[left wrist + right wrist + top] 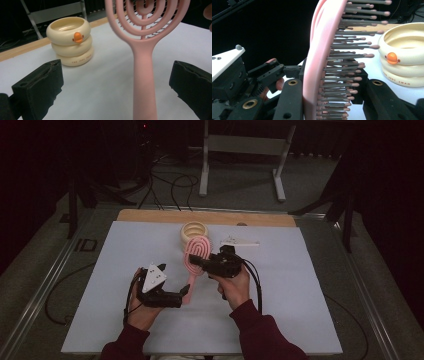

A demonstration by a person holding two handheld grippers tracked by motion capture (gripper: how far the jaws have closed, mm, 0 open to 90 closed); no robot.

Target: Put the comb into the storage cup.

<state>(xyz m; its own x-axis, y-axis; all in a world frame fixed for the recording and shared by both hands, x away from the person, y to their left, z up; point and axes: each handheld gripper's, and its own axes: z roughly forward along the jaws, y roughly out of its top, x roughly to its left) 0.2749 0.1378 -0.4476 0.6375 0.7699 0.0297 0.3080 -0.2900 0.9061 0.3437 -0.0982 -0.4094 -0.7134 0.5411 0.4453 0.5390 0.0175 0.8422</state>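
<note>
A person holds a pink hairbrush (196,251) above the pale sheet (125,295) that covers the table, near the middle of the scene. The right gripper (199,262) is clamped across the brush's oval head: in the right gripper view one black jaw lies against the smooth pink back and the other presses in among the grey bristles (344,62), so the head stands on edge between them. The left gripper (186,291) sits lower left of it, with the brush's handle (144,82) running up between its jaws; in the left gripper view both black pads (40,87) stand well apart from the handle, released and touching nothing. The brush head's looped ribs rise at the top of that view. Just beyond the brush, toward the far side of the sheet, stands a cream ringed cup (193,232) with an orange beak on its side, upright and apart from the brush. To the right of the cup a small white piece (239,241) lies flat on the sheet. The person's dark red sleeves (260,335) come in from the near edge.
</note>
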